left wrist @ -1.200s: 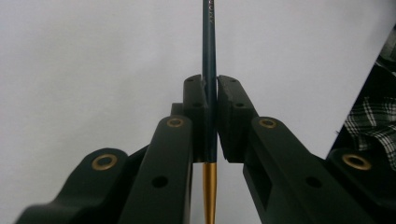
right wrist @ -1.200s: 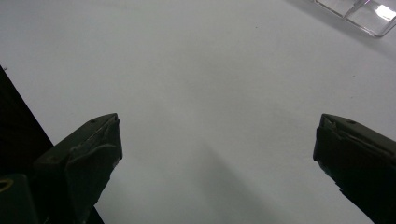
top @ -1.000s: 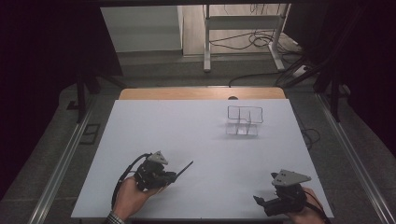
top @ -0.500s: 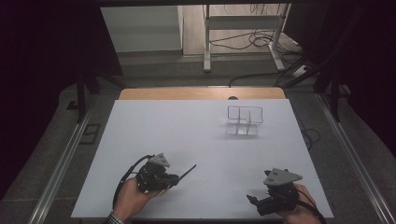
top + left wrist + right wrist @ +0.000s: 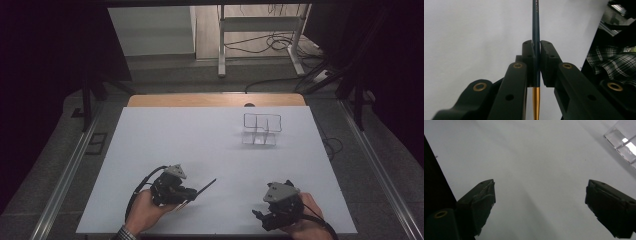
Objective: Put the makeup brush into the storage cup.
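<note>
Holding: left hand-held gripper (image 5: 192,194) is clamped on a thin dark pen-like stick (image 5: 206,187); in the left gripper view the stick (image 5: 535,37) runs straight up between the closed pads, its gold end (image 5: 536,102) toward the camera.
Stick place: near the front edge of the desk (image 5: 200,135), left of middle, long dark end slanting out toward the desk's middle and far right, seemingly just off the surface; cannot tell if the tip touches.
Right hand-held gripper: (image 5: 260,216) by the front right corner, jaws wide apart and nothing between them; they have just been closing a little. Right gripper view shows bare white desk (image 5: 536,170) between the two pads (image 5: 484,195).
Container: clear divided holder (image 5: 262,129) stands toward the far right part of the desk, well apart from both grippers; its corner (image 5: 624,143) shows at the top right of the right gripper view. Compartments look empty as far as can be told.
Done: pick-up of the stick looks finished, grip looks firm and centred.
Left: judging by the layout, carrying the stick across to the clear holder and dropping it into a compartment, not yet begun.
Progress: early, roughly first step only.
Right side role: unclear, possibly a handover or steadying the holder.
</note>
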Tool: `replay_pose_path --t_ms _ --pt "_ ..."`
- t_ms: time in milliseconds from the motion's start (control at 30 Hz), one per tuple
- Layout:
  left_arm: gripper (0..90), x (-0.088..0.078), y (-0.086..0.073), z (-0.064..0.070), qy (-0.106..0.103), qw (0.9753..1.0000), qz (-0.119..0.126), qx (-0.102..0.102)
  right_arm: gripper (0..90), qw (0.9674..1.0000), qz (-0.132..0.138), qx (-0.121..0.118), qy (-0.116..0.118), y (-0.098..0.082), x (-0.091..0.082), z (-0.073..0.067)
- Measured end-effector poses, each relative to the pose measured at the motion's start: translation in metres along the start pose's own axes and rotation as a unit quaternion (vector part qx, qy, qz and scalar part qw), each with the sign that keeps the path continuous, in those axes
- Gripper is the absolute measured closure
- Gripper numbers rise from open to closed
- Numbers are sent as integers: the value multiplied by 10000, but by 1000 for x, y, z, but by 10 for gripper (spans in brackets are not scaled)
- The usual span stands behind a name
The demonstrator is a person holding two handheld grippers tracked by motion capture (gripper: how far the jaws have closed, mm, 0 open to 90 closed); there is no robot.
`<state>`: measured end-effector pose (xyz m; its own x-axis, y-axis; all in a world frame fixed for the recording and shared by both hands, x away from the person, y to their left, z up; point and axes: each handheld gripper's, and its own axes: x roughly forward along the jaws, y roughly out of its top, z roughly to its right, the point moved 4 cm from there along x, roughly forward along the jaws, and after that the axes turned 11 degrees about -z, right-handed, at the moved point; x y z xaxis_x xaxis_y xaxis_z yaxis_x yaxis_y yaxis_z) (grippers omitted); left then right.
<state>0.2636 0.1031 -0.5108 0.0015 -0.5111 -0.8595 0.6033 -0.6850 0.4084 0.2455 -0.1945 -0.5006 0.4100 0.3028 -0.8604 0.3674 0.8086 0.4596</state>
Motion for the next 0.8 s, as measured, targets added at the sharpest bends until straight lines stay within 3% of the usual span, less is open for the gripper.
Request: replay_pose_path --t_ms 167,333,500,800 --pt "832 2 4 1 -71 10000 -34 31 186 9991 -50 -380 -181 11 6 -7" --pt "832 4 7 2 -97 9998 -121 99 229 9979 -122 -587 -244 19 11 -10" --pt "832 8 10 4 -123 9997 -178 140 242 9969 -151 -752 -160 24 19 -15" --pt "832 13 18 7 -140 9991 -312 268 368 9928 -41 -1140 -359 36 24 -23"
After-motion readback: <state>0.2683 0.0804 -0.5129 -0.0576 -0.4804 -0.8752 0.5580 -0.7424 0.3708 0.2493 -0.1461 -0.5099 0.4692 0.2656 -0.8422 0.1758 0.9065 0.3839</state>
